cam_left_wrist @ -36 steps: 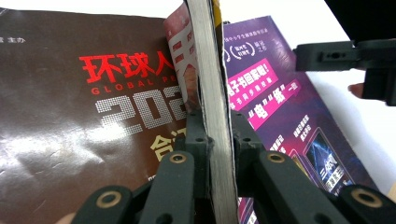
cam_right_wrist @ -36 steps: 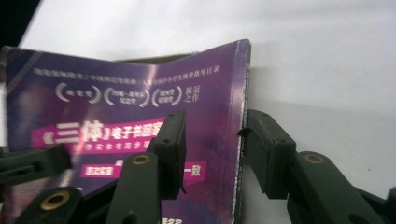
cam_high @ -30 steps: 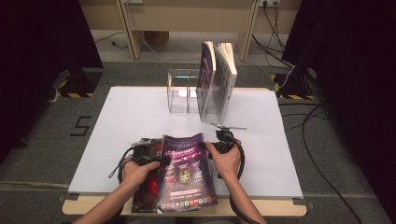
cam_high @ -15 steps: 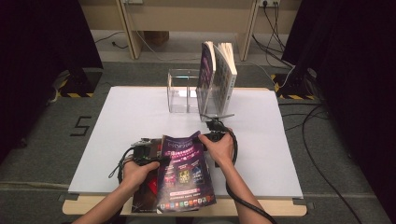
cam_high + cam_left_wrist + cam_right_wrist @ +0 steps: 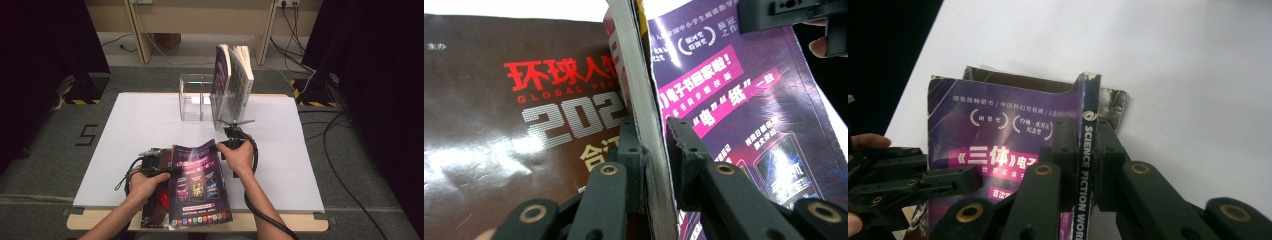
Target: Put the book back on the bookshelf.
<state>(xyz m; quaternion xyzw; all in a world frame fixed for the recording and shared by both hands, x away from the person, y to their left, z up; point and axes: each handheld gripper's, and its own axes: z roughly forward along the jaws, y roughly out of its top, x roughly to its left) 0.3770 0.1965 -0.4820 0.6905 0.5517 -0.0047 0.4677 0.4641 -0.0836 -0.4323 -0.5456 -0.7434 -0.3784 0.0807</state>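
A purple magazine point(image 5: 197, 182) stands tilted up on its left edge near the table's front. Under it lies a dark magazine point(image 5: 514, 115) with red and silver lettering. My left gripper point(image 5: 155, 165) comes in from the left. Its jaws point(image 5: 655, 137) straddle the purple magazine's page edge and grip it, having just eased apart a little. My right gripper point(image 5: 232, 145) is at the magazine's far right corner. Its jaws point(image 5: 1087, 140) have just been closing and now clamp the spine point(image 5: 1084, 150), printed "SCIENCE FICTION WORLD".
A clear acrylic stand point(image 5: 195, 97) sits at the back middle of the white tabletop point(image 5: 125, 130), with two books point(image 5: 232, 82) upright at its right side. Cables run over the floor at the right. The table's front edge is close under the magazines.
My right hand moved away from me along the magazine's right edge to its far corner, and the jaws closed on the spine. The left hand stayed put.
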